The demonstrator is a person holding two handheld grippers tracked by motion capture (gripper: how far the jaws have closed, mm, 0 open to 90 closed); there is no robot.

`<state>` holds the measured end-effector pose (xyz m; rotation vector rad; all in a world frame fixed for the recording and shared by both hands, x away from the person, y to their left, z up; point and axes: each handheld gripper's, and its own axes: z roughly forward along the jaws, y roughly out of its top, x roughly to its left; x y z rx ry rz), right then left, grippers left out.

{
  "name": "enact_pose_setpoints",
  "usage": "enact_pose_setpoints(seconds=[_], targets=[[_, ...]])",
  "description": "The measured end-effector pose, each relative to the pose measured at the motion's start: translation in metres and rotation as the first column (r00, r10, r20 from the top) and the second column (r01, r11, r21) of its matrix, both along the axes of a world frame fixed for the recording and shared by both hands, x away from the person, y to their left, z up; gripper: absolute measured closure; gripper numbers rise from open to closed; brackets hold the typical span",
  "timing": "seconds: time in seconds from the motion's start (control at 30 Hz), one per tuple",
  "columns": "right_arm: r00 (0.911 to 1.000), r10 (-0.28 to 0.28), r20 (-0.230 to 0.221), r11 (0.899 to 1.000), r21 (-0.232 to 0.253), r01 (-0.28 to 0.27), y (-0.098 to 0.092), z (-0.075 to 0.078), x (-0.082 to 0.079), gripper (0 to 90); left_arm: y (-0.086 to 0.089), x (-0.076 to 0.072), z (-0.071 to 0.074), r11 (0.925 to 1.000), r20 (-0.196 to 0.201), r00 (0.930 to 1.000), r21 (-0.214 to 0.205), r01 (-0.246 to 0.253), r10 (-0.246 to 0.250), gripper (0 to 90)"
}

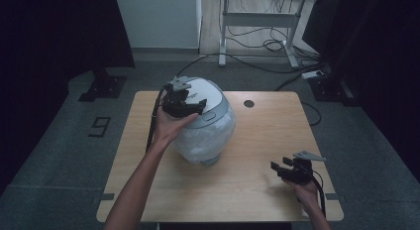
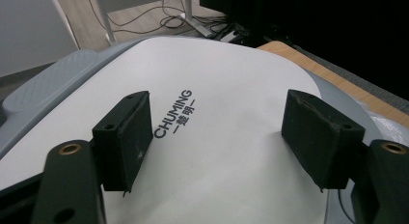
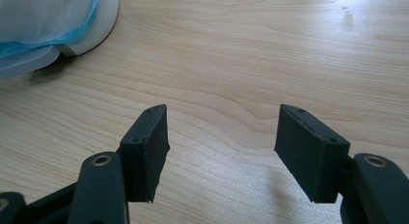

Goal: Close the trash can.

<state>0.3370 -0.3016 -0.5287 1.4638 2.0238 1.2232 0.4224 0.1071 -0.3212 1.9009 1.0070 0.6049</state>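
Here, left gripper (image 1: 190, 105) jaws apart, empty, over the bin lid (image 2: 217, 89); right gripper (image 1: 282, 168) jaws likewise.

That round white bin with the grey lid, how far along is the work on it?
Done: the round white bin with a grey-rimmed lid already has a thin plastic bag around it and its lid looks closed. In hand: the left gripper hovers over the lid, jaws open, gripping nothing. Left: whatever it will press or lift; the right gripper waits open over the wooden table.
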Motion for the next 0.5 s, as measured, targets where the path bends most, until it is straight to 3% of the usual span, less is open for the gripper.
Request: enact_pose_setpoints(seconds=[0.37,0.4,0.43,0.5], targets=[[1.0000,-0.006,0.001,1.000,0.006,0.006,-0.0014,0.0009,-0.0003,35.8,-0.0025,-0.0027,-0.0002,0.9998,0.017,0.9998,0.017,-0.012,0.012,27.0],[1.0000,-0.006,0.001,1.000,0.005,0.006,-0.0015,0.0009,-0.0003,35.8,-0.0033,-0.0030,-0.0006,0.9990,0.007,0.9999,0.042,-0.016,0.015,27.2],[1.0000,-0.005,0.001,1.000,0.003,0.005,-0.0015,0.0007,-0.0002,35.8,-0.0044,-0.0044,-0.0038,0.9995,0.032,0.9995,0.031,-0.009,0.008,31.7],[1.0000,-0.003,0.000,1.000,0.003,0.003,-0.0012,0.0004,0.0000,35.8,-0.0040,-0.0052,-0.0041,0.9998,0.030,0.9996,0.021,-0.006,0.005,32.8]])
